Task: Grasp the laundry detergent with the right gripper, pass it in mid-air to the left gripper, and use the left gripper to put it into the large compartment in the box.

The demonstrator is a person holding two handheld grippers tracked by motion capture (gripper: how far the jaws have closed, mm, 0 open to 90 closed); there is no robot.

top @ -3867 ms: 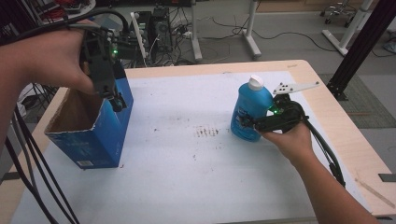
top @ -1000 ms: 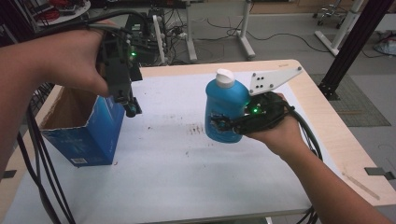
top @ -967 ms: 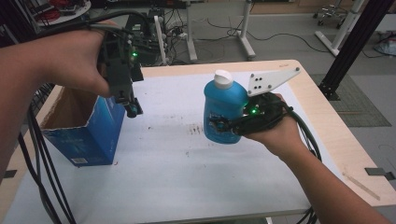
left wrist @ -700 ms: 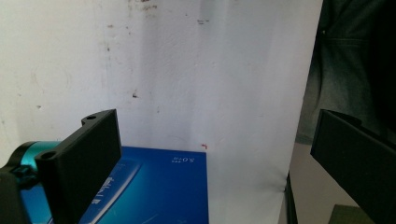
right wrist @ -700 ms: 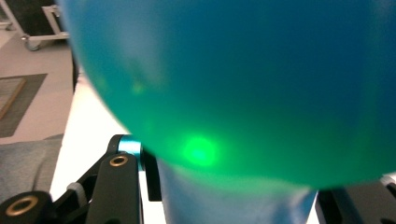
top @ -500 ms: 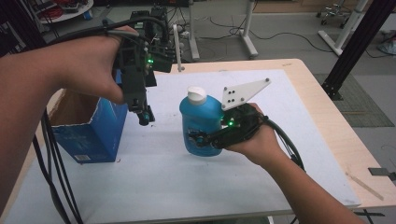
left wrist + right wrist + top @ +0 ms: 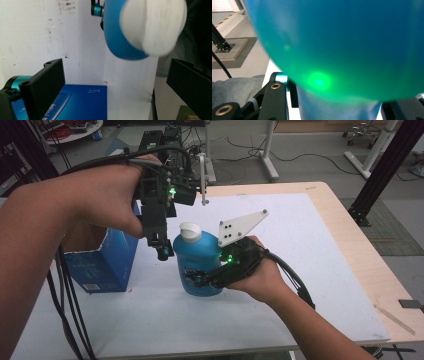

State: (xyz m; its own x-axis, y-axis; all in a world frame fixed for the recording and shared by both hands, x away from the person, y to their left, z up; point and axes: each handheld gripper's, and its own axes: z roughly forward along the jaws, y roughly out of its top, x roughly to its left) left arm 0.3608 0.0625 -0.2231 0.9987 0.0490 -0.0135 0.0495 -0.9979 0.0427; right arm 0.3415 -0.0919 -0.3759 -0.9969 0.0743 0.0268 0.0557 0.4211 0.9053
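Note:
A blue bottle [image 7: 199,260] with a white cap [image 7: 190,231] stands upright over the middle of the white mat, and my right gripper [image 7: 196,279] is shut on its lower body from the right. In the right gripper view the bottle [image 7: 342,42] is pressed between the two black jaws. My left gripper [image 7: 162,251] points down just left of the cap, jaws open and empty. The left gripper view looks down past its open gripper [image 7: 115,75] at the cap [image 7: 153,25], which lies ahead of the jaws, not between them. I cannot tell whether the bottle's base touches the mat.
An open blue cardboard box [image 7: 105,265] stands at the mat's left side, close behind the left gripper; its top [image 7: 77,102] lies under the left jaws. The white mat [image 7: 310,245] covers the wooden table. Cables trail from both grippers.
My right hand has carried the bottle leftward from the right of the mat to its middle. The left gripper has shifted right, away from the box, and now sits beside the cap.

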